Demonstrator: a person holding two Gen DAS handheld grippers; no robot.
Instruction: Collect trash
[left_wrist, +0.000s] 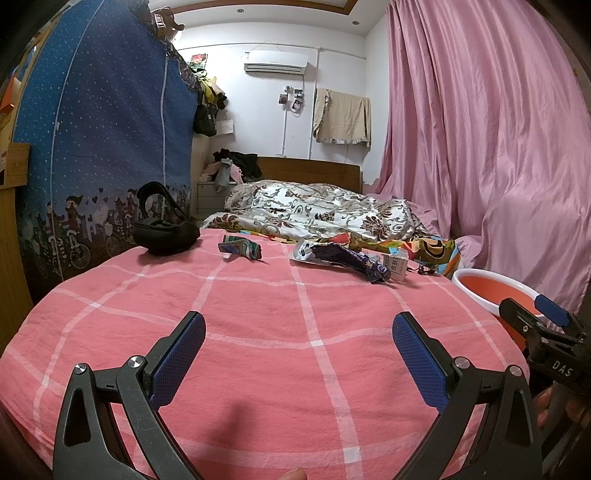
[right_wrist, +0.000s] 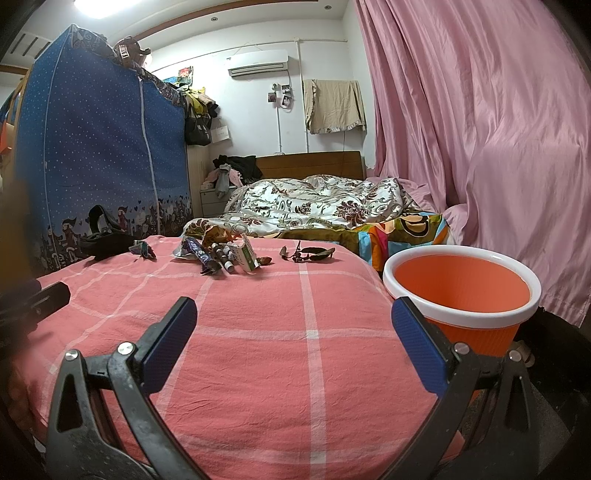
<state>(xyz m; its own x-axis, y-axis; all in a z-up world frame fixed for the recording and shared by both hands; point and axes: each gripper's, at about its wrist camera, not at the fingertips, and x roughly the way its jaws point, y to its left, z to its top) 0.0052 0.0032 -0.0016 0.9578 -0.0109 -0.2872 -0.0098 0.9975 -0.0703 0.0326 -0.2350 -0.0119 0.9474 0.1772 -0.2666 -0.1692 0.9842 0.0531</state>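
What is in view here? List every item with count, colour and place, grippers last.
bin: one, orange with white rim, right of the bed, empty as far as shown
wrappers: a small heap, purple, silver and white, mid bed
folded wrapper: one, green and grey, left of the heap
dried stems: one dark cluster, right of the heap
black pouch: one, left edge of the bed
bedsheet: one, pink with white checks
quilt: one, white and brown floral, far end
curtain: pink, right
wardrobe: one, blue fabric, left
left gripper: open, empty
right gripper: open, empty
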